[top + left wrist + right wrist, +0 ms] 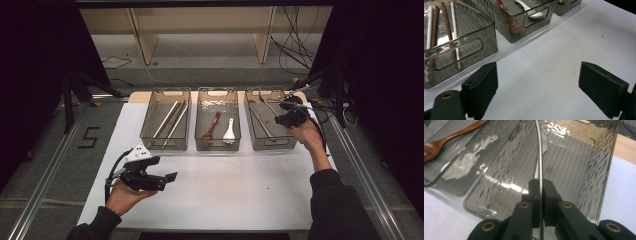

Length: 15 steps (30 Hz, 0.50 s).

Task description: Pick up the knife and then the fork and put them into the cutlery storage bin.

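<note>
Three smoky clear bins stand in a row on the white mat [240,185]. Over the right bin [270,144] my right gripper [278,119] is shut on a thin metal utensil [266,104]. In the right gripper view the jaws [541,186] pinch its handle, and the utensil [539,155] runs edge-on away over that bin [604,170]. Another metal utensil [260,123] lies in the same bin. My left gripper [167,181] hovers over the mat at the front left, open with nothing between its jaws [537,85].
The left bin [150,135] holds chopsticks [171,120], also seen as chopsticks [449,25] in the left gripper view. The middle bin [218,146] holds a wooden spoon [211,127] and a white spoon [229,131]. Cables [330,107] trail at the right.
</note>
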### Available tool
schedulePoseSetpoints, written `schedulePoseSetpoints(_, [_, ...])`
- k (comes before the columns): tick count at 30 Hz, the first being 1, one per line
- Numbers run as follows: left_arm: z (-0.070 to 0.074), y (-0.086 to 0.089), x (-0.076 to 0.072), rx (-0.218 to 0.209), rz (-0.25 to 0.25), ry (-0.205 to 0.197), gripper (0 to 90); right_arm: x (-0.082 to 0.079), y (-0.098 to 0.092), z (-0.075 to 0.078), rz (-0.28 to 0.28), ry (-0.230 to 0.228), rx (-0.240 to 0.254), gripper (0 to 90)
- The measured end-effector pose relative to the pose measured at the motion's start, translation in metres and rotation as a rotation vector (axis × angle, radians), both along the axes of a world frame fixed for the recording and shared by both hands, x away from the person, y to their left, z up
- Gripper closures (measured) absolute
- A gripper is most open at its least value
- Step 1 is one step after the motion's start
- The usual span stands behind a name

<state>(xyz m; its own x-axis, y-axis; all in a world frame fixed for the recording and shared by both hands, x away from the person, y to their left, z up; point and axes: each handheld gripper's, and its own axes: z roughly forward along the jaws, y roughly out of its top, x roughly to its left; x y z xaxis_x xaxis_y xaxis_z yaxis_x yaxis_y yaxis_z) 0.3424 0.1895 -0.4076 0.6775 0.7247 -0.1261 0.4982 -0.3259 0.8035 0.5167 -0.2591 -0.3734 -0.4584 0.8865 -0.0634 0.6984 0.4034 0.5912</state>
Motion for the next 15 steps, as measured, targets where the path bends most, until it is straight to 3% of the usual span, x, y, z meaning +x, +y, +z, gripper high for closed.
schedulePoseSetpoints(15, [0.000, 0.000, 0.000, -0.001, -0.002, 0.004, 15.4, 0.014, -0.004, -0.012, -0.073, 0.041, -0.009, 87.0])
